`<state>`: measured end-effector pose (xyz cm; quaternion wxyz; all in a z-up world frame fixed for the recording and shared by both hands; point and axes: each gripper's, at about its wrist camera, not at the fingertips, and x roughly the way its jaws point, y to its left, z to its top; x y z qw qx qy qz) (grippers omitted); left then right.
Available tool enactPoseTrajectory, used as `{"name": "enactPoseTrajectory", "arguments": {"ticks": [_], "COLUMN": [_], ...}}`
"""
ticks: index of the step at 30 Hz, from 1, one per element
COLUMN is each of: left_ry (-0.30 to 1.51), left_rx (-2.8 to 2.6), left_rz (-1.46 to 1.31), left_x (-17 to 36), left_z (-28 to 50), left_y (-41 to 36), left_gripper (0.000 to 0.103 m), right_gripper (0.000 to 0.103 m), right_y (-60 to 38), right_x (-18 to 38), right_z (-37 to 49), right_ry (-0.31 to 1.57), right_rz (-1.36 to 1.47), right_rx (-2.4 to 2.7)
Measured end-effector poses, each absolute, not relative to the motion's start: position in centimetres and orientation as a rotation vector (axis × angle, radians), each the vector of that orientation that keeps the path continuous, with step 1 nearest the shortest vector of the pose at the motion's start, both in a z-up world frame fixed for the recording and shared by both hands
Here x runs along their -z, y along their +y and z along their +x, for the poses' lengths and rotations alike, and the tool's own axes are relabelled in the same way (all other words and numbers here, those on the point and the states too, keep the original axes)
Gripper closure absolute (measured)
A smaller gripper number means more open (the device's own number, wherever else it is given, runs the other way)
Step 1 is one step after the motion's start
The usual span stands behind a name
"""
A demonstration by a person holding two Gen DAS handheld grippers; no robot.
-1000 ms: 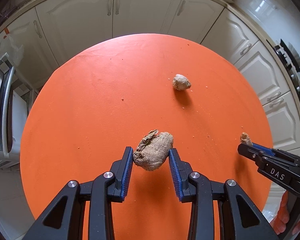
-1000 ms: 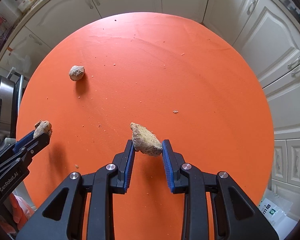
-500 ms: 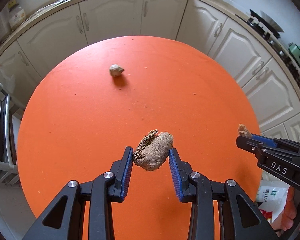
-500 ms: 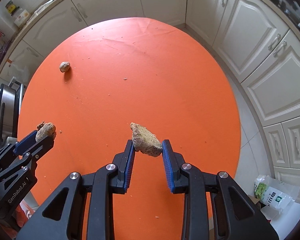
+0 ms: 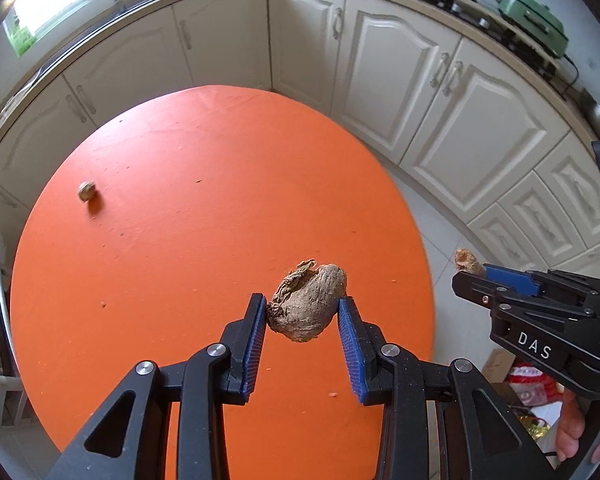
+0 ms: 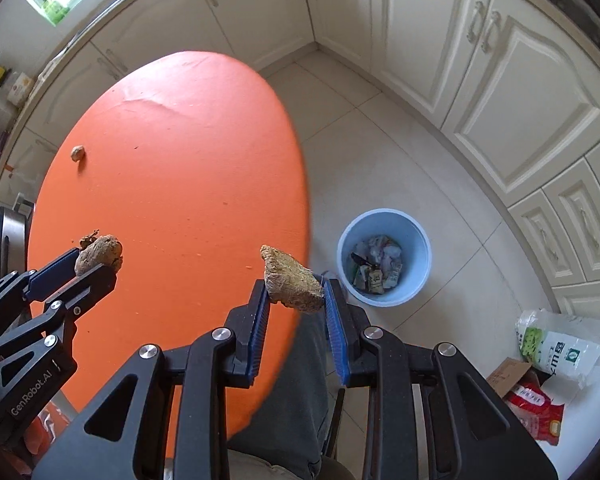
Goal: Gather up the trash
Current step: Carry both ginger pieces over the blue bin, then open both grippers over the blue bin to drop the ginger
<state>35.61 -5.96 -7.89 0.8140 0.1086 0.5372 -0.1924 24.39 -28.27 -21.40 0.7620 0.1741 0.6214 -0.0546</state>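
My left gripper (image 5: pixel 303 310) is shut on a brown rounded lump of trash (image 5: pixel 308 306) and holds it above the orange round table (image 5: pixel 220 200). It also shows in the right wrist view (image 6: pixel 96 264) with its lump (image 6: pixel 99 254). My right gripper (image 6: pixel 296 290) is shut on a tan wedge-shaped lump (image 6: pixel 292 280) at the table's right edge. That gripper (image 5: pixel 476 270) shows at the right of the left wrist view. A third small lump (image 5: pixel 87 191) lies on the far left of the table, also in the right wrist view (image 6: pixel 77 153). A blue bin (image 6: pixel 384 256) with trash stands on the floor.
White kitchen cabinets (image 6: pixel 500 80) curve around the tiled floor (image 6: pixel 380 152). Bags and a cardboard box (image 6: pixel 548 368) lie on the floor at the lower right. A stove and a green appliance (image 5: pixel 532 20) sit on the counter. Small crumbs dot the table.
Both grippers have swung right and away from the table centre with their lumps held. The table's right edge, the floor and the blue bin have come into the right wrist view.
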Motion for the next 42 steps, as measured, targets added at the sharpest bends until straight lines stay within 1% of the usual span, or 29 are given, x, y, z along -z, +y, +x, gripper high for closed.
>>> {"name": "enactPoseTrajectory", "arguments": {"ticks": [10,17,20,29,31,32,33,42], "left_ry": [1.169,1.199,1.209,1.161,1.155,1.159,1.161,1.181], "left_rx": [0.568,0.601,0.604,0.568,0.546,0.541,0.544,0.52], "left_rz": [0.387,0.471,0.493,0.559,0.573,0.574,0.572,0.578], "left_x": [10.3,13.5,14.8,17.5,17.9,18.2,18.4,19.5], "left_z": [33.3,35.7,36.9,38.3,38.2,38.2,38.2,39.2], "left_y": [-17.6,-24.0,-26.7,-32.3,-32.9,-33.1,-33.6,-33.7], "left_gripper": [0.071,0.071,0.071,0.07,0.064,0.056,0.051,0.051], "right_gripper": [0.075,0.075,0.075,0.075,0.075,0.075,0.075,0.075], "right_y": [-38.4,-44.2,-45.9,-48.1,-48.4,-48.6,-48.7,-48.7], "right_x": [23.2,24.8,25.5,28.6,29.3,29.7,30.0,31.5], "right_z": [18.6,16.1,15.5,14.7,14.7,14.8,14.8,16.0], "right_ry": [1.34,1.33,1.326,1.367,1.375,1.38,1.385,1.41], "right_rz": [0.517,0.601,0.632,0.686,0.697,0.705,0.712,0.719], "right_rx": [0.264,0.348,0.368,0.384,0.384,0.384,0.383,0.362]}}
